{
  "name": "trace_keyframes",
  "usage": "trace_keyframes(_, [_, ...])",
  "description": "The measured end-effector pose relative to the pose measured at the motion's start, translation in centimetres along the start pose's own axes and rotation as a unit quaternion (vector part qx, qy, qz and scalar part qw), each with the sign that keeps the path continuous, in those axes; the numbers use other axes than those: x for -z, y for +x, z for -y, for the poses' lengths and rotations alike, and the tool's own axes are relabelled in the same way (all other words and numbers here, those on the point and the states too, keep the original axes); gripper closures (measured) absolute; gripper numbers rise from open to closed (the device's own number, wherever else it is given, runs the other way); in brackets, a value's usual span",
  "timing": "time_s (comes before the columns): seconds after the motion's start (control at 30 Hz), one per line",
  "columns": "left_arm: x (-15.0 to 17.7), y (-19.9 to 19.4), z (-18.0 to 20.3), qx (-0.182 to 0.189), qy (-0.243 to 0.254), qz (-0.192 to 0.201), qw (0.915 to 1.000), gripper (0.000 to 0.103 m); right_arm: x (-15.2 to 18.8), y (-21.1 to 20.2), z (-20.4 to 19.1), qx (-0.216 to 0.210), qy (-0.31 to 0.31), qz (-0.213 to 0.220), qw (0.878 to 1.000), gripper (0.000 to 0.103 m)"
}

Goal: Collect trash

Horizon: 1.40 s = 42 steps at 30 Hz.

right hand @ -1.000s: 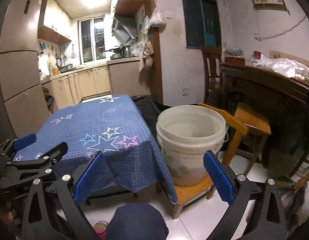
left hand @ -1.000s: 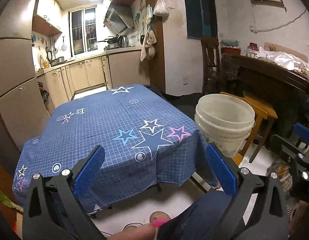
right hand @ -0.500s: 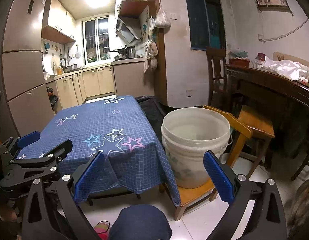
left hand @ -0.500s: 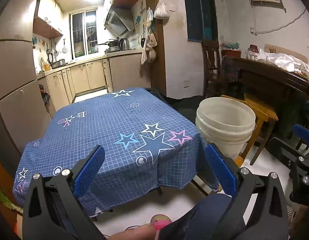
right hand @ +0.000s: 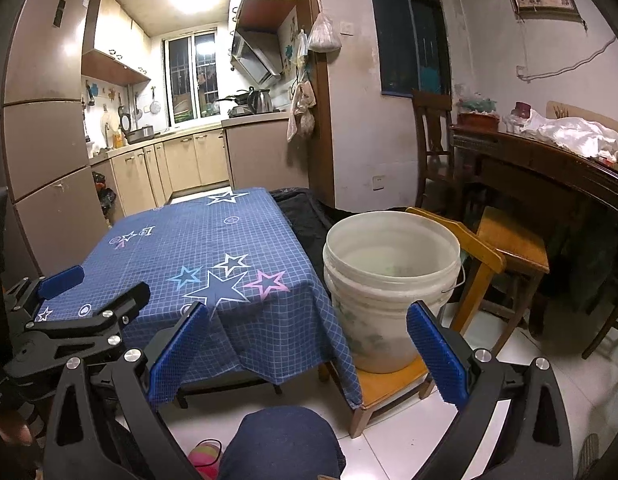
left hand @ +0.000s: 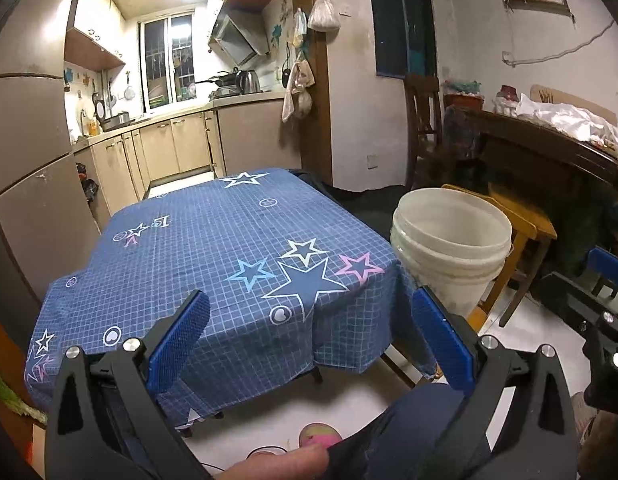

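A blue star-print tablecloth lies bare; right of it stands the white bucket; left gripper and right gripper gape, holding nothing; collecting looks finished or unstarted; next calls for finding trash.

Both grippers held level, side by side.
Left gripper and right gripper both spread wide, holding nothing.

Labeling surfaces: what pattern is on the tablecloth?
The tablecloth is blue with a fine white grid, scattered stars and small circled hearts. It shows best in the left wrist view.
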<state>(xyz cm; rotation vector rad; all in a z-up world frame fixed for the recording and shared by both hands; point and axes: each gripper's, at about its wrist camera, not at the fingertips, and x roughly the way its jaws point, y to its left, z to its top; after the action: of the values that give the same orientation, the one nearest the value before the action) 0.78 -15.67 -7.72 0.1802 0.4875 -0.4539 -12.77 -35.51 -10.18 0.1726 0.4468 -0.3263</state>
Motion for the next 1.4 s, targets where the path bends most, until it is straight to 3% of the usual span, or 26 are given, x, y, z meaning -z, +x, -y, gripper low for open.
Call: trace_keyframes(1.4, [-0.03, 0.66, 0.32, 0.005, 0.006, -0.006, 1.0000, 0.006, 0.77, 0.48, 0.20, -0.007, 0.005, -0.008, 1.000, 0.005])
